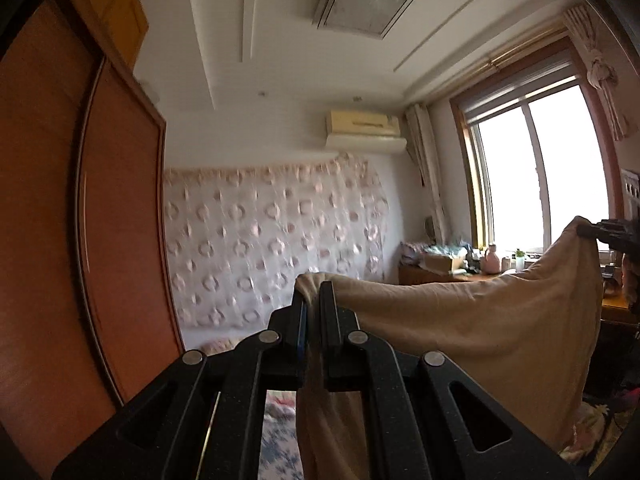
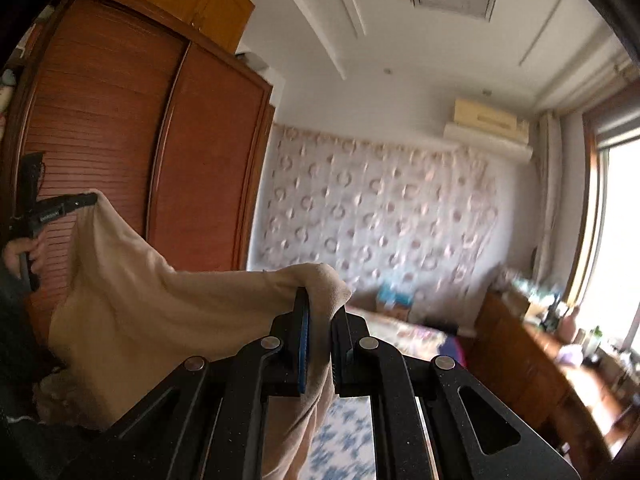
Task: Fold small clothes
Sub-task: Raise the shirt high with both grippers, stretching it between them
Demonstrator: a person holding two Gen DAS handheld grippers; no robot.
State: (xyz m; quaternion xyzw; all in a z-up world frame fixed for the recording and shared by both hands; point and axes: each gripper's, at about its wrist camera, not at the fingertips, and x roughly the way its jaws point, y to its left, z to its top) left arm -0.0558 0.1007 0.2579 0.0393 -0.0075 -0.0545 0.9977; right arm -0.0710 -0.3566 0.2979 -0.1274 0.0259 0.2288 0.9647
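A beige garment (image 1: pixel 480 320) hangs spread in the air between my two grippers. My left gripper (image 1: pixel 314 290) is shut on one top corner of it, and cloth trails down between its fingers. In the left wrist view the right gripper (image 1: pixel 588 230) shows at the far right edge, pinching the other corner. The right wrist view has my right gripper (image 2: pixel 320 300) shut on a bunched corner of the beige garment (image 2: pixel 140 320). There the left gripper (image 2: pixel 86 200) holds the far corner at the left edge, a hand (image 2: pixel 18 256) on its handle. The garment's lower hem is hidden.
A tall wooden wardrobe (image 2: pixel 160 160) stands on the left. A patterned sheet (image 1: pixel 272 240) covers the far wall under an air conditioner (image 1: pixel 362 124). A cluttered wooden desk (image 2: pixel 532 360) runs beneath the bright window (image 1: pixel 540 176). A blue floral bed cover (image 2: pixel 344 440) lies below.
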